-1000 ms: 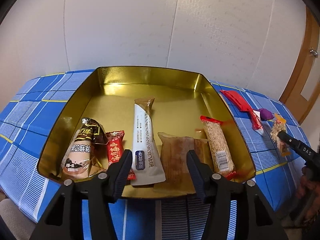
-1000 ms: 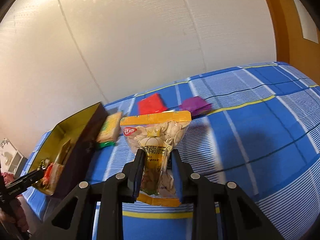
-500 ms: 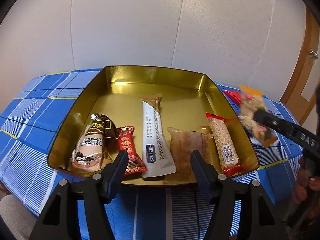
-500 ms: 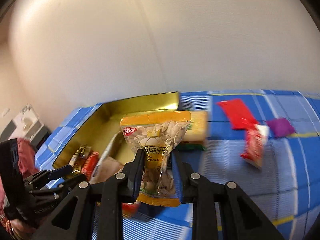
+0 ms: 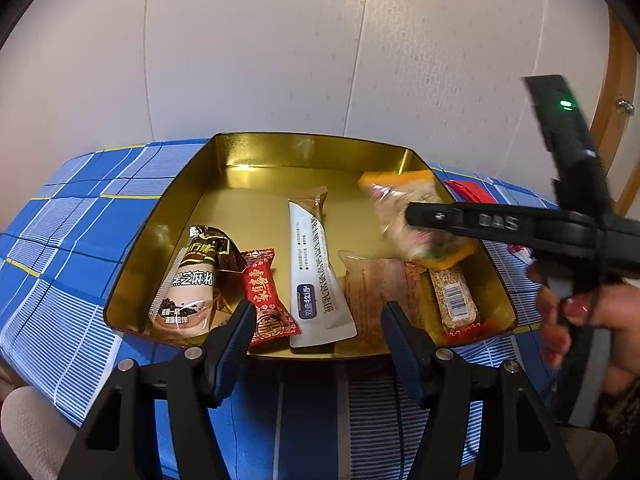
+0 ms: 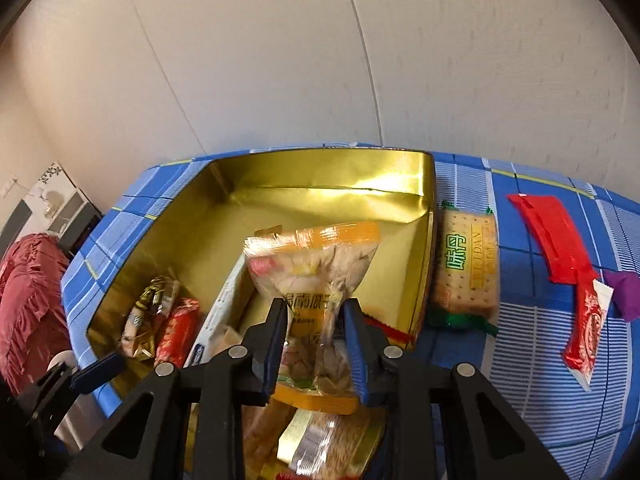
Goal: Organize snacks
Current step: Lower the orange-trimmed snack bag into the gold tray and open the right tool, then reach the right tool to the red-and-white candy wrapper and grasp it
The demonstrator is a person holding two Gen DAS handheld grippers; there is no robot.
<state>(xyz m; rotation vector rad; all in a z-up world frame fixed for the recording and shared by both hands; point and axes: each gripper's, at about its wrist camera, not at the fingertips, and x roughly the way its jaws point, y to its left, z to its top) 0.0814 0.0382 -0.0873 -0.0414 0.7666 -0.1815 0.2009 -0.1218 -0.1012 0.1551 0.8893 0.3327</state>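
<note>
R wrist | pistachio bag long axis upright over gold tin | R fingers opening, bag between | L fingers apart, empty

A pale textured wall with vertical seams stood behind the worktop, which wore a blue checked cloth. A wooden door frame rose far right.

The yellow nut bag is motion-blurred, its print unreadable. It hides the oat bar's upper end at right of frame.
</note>
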